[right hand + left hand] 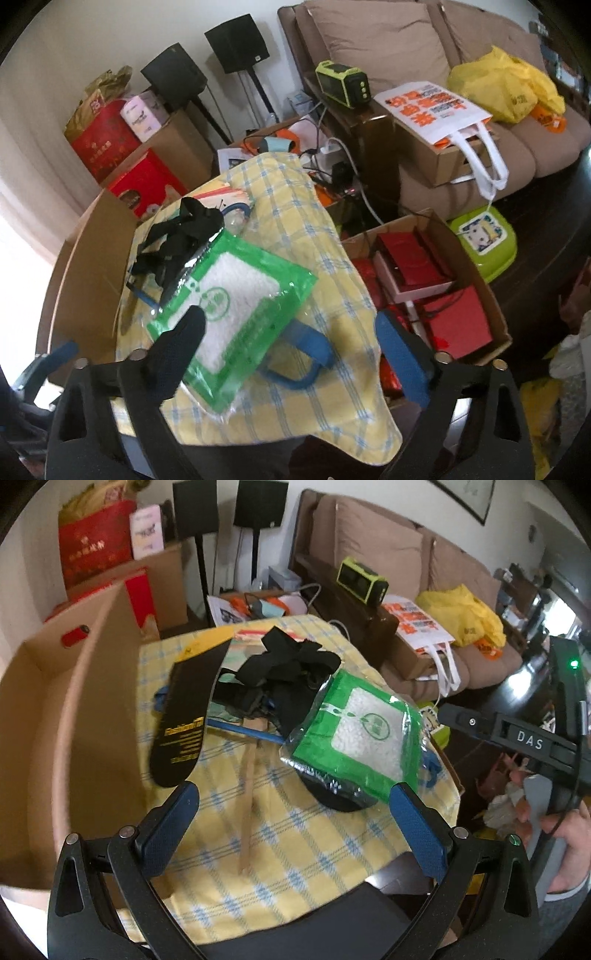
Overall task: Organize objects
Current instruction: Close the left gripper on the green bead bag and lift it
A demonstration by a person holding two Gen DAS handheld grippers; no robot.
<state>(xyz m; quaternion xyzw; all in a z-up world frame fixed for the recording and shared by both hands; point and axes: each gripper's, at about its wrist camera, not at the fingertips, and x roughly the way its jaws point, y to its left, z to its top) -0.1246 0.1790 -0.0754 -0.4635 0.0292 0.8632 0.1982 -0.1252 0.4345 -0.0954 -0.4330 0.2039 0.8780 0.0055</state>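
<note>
Right wrist view has your right gripper (291, 328) spread wide with nothing in it, hovering over the green packet (236, 310) that lies flat on the yellow checked cloth (332, 258), right beside the black straps (177, 236). That packet looks light, floppy and slick, so I'd pinch a corner or edge. Only the left wrist view shows the insole (184, 720) leaning by the cardboard box (55, 720), with your left gripper (295, 797) also spread and empty.

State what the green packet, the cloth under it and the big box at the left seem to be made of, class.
Green packet: glossy clear plastic film; it glints and shows white granules. Cloth: soft woven fabric, matt, yellow check, draping off the edge. Box: plain brown cardboard, dull, thin raw edges.
</note>
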